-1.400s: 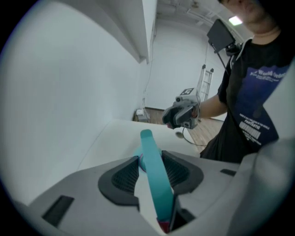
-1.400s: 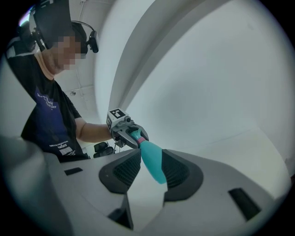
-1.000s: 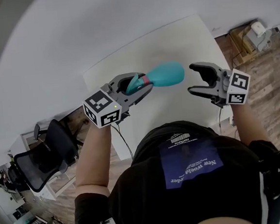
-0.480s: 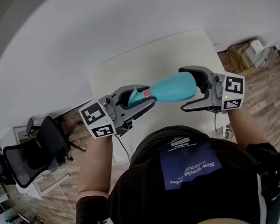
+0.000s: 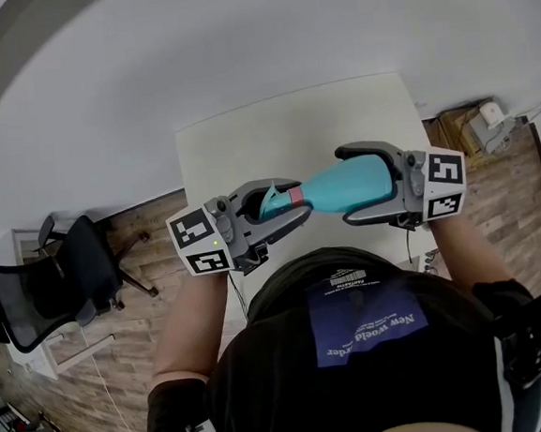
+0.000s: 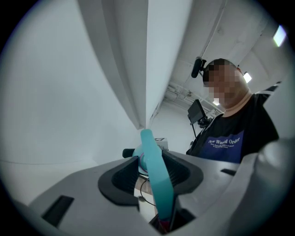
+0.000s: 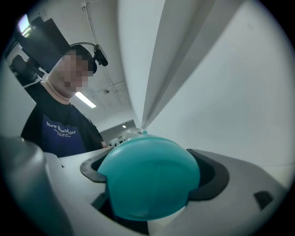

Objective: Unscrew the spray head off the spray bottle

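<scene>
**Getting a good hold before the twist**

The bottle [image 5: 352, 182] is lying sideways up in the air, and the white surface [image 5: 245, 137] is down below it. The left claw [image 5: 297, 199] is pinching the spray head [image 5: 271, 201] at one end of the bottle. The right claw [image 5: 345, 187] is sitting around the other end, the round bottom. Its jaws have just been opening. They are standing spread wide with the bottle between them, and they are not looking like they are squeezing it yet.

I think the step now is getting a firm hold before any twisting. The spray head is looking like it is still on the bottle.

To do this well, the right claw should be closing softly on the fat part of the bottle until it cannot slip. The bottle is smooth and round, so a loose hold would probably be letting it spin. The left claw should be pinching the spray head tight. Then one claw should be turning while the other is staying still. Both should be lining up straight with the bottle, so the neck is not bending. Small turns are safer.
</scene>
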A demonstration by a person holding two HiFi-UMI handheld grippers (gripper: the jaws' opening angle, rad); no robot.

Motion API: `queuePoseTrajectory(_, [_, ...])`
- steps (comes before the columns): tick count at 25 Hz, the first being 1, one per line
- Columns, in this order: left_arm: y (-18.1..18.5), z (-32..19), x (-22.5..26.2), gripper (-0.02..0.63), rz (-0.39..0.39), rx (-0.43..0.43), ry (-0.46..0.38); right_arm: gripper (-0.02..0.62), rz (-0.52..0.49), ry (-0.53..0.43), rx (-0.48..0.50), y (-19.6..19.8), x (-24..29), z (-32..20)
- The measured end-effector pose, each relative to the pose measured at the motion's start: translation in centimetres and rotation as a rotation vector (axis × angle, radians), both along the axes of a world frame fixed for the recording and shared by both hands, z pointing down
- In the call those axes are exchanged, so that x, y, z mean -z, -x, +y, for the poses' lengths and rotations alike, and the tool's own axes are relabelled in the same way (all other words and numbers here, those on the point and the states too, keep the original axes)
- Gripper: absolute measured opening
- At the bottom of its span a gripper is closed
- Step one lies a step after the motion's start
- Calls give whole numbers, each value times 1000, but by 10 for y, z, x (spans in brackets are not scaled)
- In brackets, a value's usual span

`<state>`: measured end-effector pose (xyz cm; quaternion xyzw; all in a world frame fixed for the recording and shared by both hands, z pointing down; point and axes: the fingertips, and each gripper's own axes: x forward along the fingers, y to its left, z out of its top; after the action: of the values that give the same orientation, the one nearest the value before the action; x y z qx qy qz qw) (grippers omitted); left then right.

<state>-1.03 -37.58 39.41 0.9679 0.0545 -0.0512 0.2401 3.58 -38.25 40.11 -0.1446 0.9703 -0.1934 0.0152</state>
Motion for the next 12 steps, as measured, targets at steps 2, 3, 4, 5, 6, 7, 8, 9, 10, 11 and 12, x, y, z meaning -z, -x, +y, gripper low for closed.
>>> queuePoseTrajectory(2, [3,1,-2,164,0,2,-1,476,29,-6,6,4,-1,1])
queuePoseTrajectory(3, [5,1,-2,164,1,2,-2,474,41,-19,9,6,-1,1])
queuePoseTrajectory(4, [7,2,-2,164,2,0,-1,474,51,-39,12,8,0,2])
queuePoseTrajectory(5, [8,3,-2,164,2,-3,3,472,64,-63,16,9,0,3])
queuePoseTrajectory(6, [9,4,-2,164,1,-8,12,471,79,-89,21,10,1,4])
queuePoseTrajectory(7, [9,5,-3,164,0,-14,27,471,97,-118,26,11,2,6])
queuePoseTrajectory(8, [9,6,-4,164,1,-20,48,468,114,-148,31,11,3,7])
queuePoseTrajectory(9, [9,6,-4,163,3,-25,73,466,130,-178,33,12,4,8])
queuePoseTrajectory(10, [10,6,-5,163,7,-28,100,465,143,-207,33,12,5,9])
queuePoseTrajectory(11, [10,6,-5,163,9,-32,128,463,152,-233,30,12,6,10])
queuePoseTrajectory(12, [9,5,-5,163,11,-35,156,462,158,-255,26,12,7,10])
